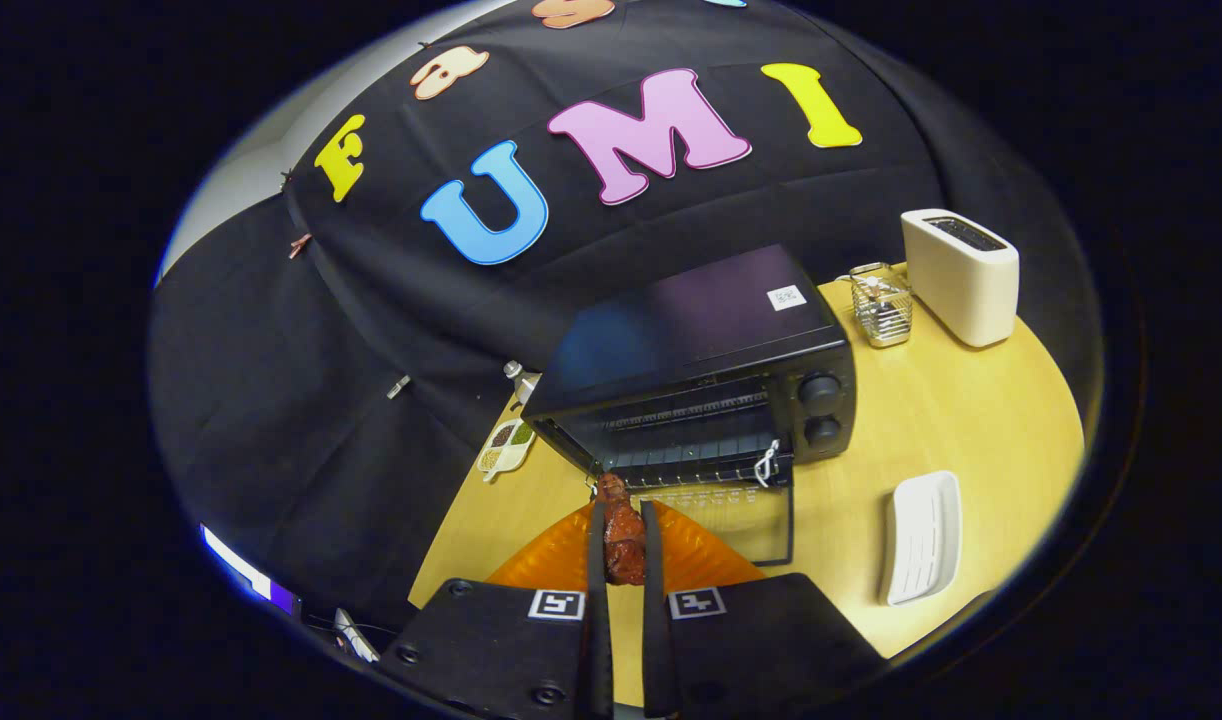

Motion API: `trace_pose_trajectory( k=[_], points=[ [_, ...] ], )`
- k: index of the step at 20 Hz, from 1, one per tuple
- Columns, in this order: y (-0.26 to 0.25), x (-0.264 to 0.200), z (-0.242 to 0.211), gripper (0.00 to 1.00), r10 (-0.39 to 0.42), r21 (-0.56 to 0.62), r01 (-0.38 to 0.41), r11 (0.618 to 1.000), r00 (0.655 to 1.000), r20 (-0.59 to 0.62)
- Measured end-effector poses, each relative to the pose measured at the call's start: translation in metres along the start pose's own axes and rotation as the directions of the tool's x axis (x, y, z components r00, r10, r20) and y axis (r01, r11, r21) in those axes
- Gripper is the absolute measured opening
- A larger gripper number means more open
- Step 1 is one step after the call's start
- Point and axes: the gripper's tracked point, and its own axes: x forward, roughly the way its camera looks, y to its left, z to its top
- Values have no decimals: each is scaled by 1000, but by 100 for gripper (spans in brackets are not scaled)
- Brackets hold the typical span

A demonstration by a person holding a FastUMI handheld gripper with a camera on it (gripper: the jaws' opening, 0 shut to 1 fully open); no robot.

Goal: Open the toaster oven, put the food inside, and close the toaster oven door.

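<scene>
While fingers (pixel 622 540) clamped the drumstick (pixel 623 540) above the orange plate (pixel 706 555), just short of the open oven (pixel 711 380). Thin grip; could slip or snag on the lowered door (pixel 741 515).

You see the black toaster oven (pixel 711 370) on the wooden table, its glass door (pixel 736 520) folded down open. The reddish-brown food (pixel 623 540) sits pinched between your gripper's (pixel 623 512) fingers, just before the door.
</scene>
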Motion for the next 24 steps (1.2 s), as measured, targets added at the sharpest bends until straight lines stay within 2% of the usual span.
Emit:
trace_pose_trajectory(
  k=[3,9,13,20,21,22,23,24],
  points=[
    [-2,41,0,16,-10,57,8,998,999,36],
    [-28,115,-2,16,-65,89,58,994,995,74],
    [-47,144,3,16,-108,113,93,989,985,133],
    [-64,190,10,16,-136,185,101,978,973,188],
    [-68,192,13,19,-160,171,126,977,966,204],
    [-78,191,12,19,-211,138,185,973,955,208],
    [-85,191,13,31,-246,102,229,968,945,214],
    [-90,189,12,36,-284,66,276,959,934,217]
  ],
)
